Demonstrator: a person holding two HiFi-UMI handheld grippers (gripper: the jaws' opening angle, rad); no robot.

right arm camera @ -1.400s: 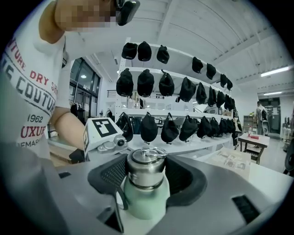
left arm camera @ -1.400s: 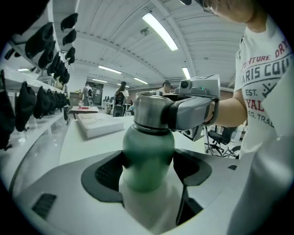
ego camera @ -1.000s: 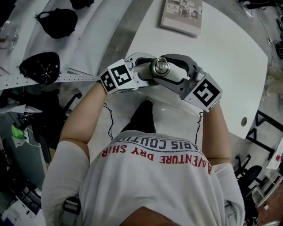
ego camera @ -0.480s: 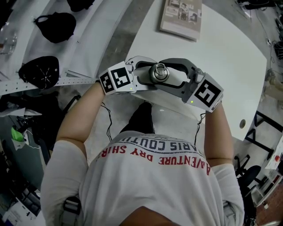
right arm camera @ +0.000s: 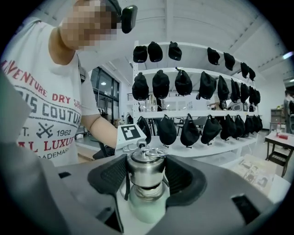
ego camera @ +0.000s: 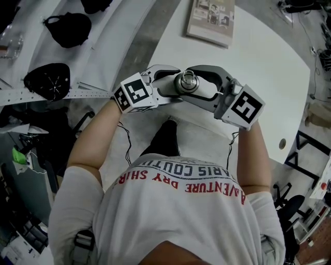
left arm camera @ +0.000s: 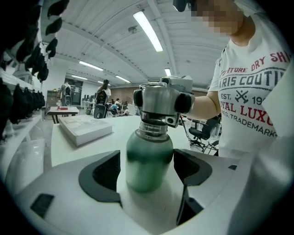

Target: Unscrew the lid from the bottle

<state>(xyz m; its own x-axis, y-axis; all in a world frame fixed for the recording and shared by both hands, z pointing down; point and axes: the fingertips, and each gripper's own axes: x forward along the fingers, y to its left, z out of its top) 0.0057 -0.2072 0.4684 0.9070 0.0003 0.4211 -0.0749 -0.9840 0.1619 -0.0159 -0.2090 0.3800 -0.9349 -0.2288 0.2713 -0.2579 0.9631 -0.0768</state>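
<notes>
A green bottle (left arm camera: 149, 156) with a steel ring-topped lid (ego camera: 186, 81) is held in the air in front of the person's chest. My left gripper (left arm camera: 149, 170) is shut on the green body, with the dark pads against both its sides. My right gripper (right arm camera: 146, 176) comes from the opposite side and is shut on the lid (right arm camera: 146, 167); its black pads (left arm camera: 184, 102) clamp the lid (left arm camera: 158, 98). A band of steel neck shows between lid and body. In the head view the white left gripper (ego camera: 173, 85) and the grey right gripper (ego camera: 194, 83) meet around the bottle.
A white table (ego camera: 248, 57) lies beyond the grippers, with a booklet (ego camera: 212, 15) at its far side. Black caps (ego camera: 46, 80) lie on the white shelving at the left, and more caps (right arm camera: 183, 82) hang on racks. An office chair (ego camera: 289, 204) stands at the lower right.
The right gripper's marker cube has shifted a little to the right and turned slightly. The bottle and the left gripper stay almost where they were.
</notes>
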